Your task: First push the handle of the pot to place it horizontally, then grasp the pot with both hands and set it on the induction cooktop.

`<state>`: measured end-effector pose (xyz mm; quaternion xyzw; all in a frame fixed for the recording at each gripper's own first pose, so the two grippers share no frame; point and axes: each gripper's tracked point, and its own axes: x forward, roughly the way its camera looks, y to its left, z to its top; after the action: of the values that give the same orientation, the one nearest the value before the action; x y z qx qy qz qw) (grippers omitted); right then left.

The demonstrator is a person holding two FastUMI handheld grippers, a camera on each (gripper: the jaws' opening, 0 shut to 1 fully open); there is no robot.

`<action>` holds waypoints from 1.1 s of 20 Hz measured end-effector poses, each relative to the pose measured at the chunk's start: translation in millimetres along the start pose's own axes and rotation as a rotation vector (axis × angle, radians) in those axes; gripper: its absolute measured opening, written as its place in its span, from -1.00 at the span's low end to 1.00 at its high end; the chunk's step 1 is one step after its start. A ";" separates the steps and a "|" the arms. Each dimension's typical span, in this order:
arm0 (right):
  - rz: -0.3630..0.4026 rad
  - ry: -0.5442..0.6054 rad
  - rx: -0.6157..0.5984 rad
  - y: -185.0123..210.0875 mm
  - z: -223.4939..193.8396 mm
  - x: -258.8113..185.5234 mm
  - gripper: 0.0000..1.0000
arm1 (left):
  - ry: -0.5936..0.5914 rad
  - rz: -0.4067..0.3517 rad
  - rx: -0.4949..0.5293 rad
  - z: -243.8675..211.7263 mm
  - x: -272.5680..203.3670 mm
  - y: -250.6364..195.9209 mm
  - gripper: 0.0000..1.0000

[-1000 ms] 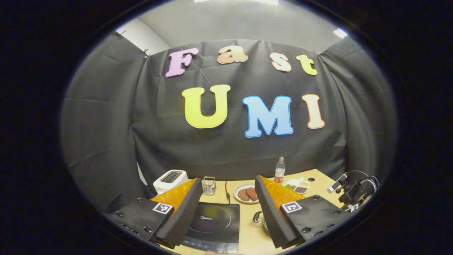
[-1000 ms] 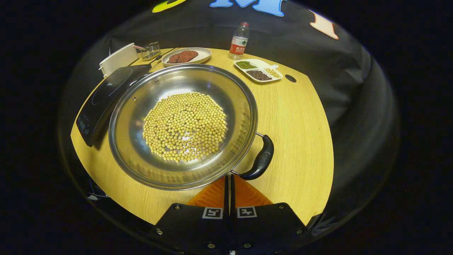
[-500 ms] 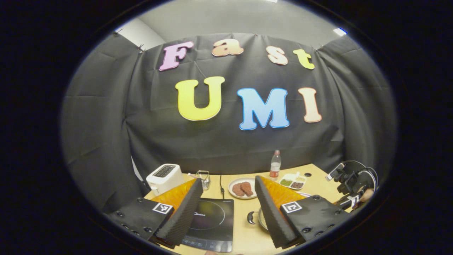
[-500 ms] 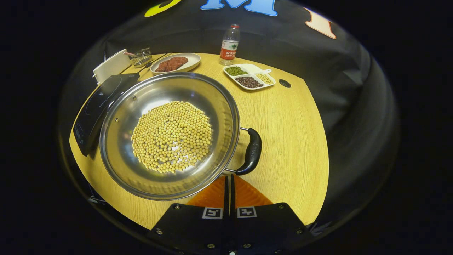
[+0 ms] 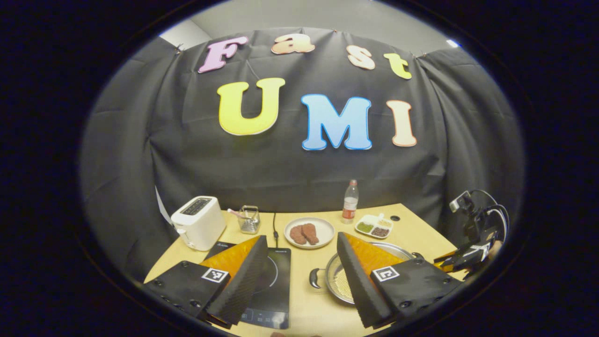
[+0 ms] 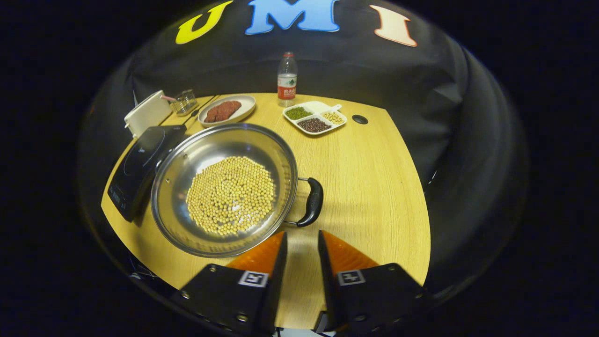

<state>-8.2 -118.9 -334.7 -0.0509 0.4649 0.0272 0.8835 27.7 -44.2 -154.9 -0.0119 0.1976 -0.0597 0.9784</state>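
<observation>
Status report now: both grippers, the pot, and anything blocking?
Left gripper open, hovering. Right gripper open, empty, near pot handle. Pot on table beside cooktop. Nothing between them.

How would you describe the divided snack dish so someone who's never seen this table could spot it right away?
Start at the wooden table and look to its far edge, where a water bottle stands against the black cloth. Just in front of the bottle lies the divided dish. Unlike the round plate of brown patties, it is white and holds green, dark and pale beans in separate compartments.

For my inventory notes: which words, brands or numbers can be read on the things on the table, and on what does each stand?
Bottle label: too small to read.
Induction cooktop print: too blurred to read.
Nothing else bears legible text.
</observation>
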 end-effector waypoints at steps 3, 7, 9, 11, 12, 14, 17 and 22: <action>0.016 -0.066 0.071 -3.7 14.3 -3.3 0.78 | 0.031 -0.023 -0.022 -16.1 21.9 -11.0 1.00; 0.023 -0.116 0.137 -6.1 26.1 6.8 0.81 | 0.131 -0.055 -0.035 -63.2 65.4 -25.3 0.94; 0.019 -0.106 0.142 -8.0 24.6 17.6 0.80 | 0.184 -0.066 -0.024 -90.9 88.1 -30.8 0.90; 0.010 -0.088 0.139 -8.5 23.6 30.5 0.80 | 0.239 -0.088 -0.003 -118.1 109.6 -42.2 0.94; 0.004 -0.082 0.136 -8.9 23.1 37.2 0.80 | 0.267 -0.093 0.010 -133.4 116.4 -43.9 0.99; -0.009 -0.076 0.134 -9.7 23.6 49.3 0.80 | 0.311 -0.091 0.021 -155.9 128.6 -45.2 0.95; -0.013 -0.062 0.152 -8.3 22.4 64.0 0.81 | 0.351 -0.078 0.047 -178.2 143.0 -41.1 0.92; -0.023 -0.043 0.168 -7.9 22.6 89.4 0.80 | 0.440 -0.076 0.050 -217.4 165.2 -34.7 0.96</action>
<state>61.7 -124.0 -395.2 0.0187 0.4459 -0.0208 0.8947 90.6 -98.7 -417.2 0.0182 0.4041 -0.1025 0.9088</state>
